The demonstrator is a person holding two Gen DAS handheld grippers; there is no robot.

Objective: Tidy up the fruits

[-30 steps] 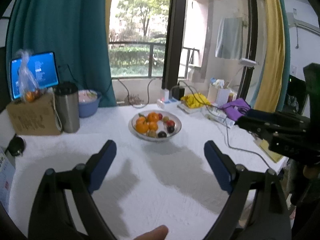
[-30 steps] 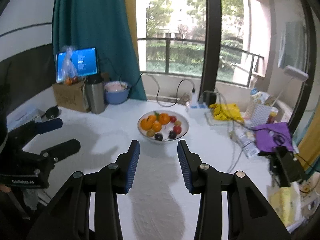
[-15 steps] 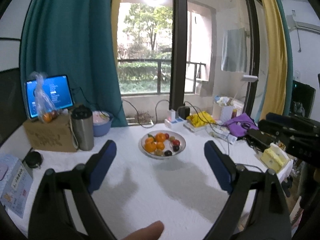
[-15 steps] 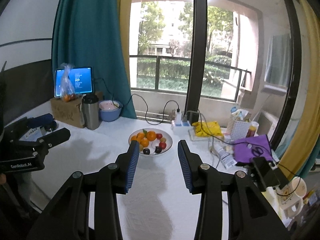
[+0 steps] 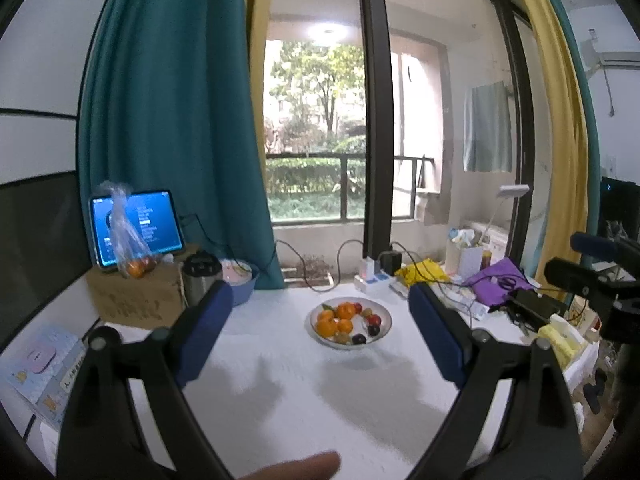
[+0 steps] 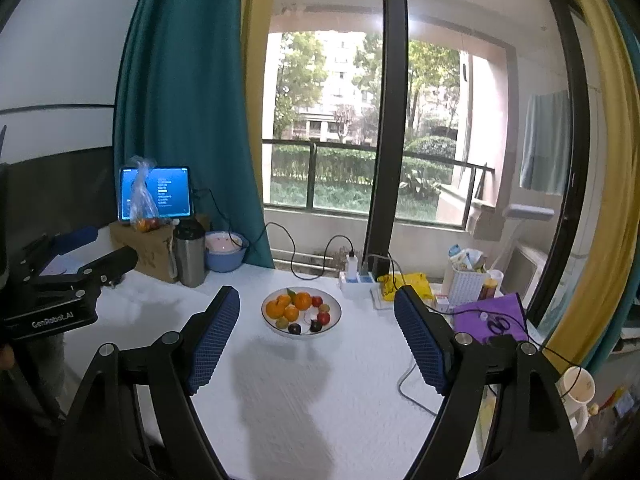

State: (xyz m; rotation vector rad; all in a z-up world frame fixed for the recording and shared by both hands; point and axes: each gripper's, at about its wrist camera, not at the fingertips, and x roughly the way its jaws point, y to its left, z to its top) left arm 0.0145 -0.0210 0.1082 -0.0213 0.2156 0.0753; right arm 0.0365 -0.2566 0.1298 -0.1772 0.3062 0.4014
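At the bottom edge of the left wrist view a fingertip (image 5: 298,466) pokes into frame, and above it the left gripper (image 5: 320,330) stands with its blue-padded jaws spread wide and nothing between them but bare white table (image 5: 320,408). In the right wrist view the right gripper (image 6: 316,334) fills the lower half; its jaws have just been opening and now stand far apart, empty, with only the tabletop between the pads. Past both sets of fingers, near the middle of each frame, sits the fruit bowl (image 5: 384,312), a shallow white dish with a dark rim, holding oranges (image 5: 338,318) on its left side and small red and dark fruits (image 6: 318,320) on its right. Neither gripper touches it; both are well apart from the bowl. Farther back at left stand a steel tumbler (image 6: 190,258), a blue bowl (image 6: 226,256) and a cardboard box (image 6: 150,248), with a clear bag of fruit (image 6: 144,204) on the box in front of a lit tablet (image 6: 172,194). To the right lie a power strip (image 6: 358,278), a yellow packet (image 6: 404,284) and purple cloth (image 6: 490,316). Behind everything hang a teal curtain (image 6: 188,100) and a window onto trees.
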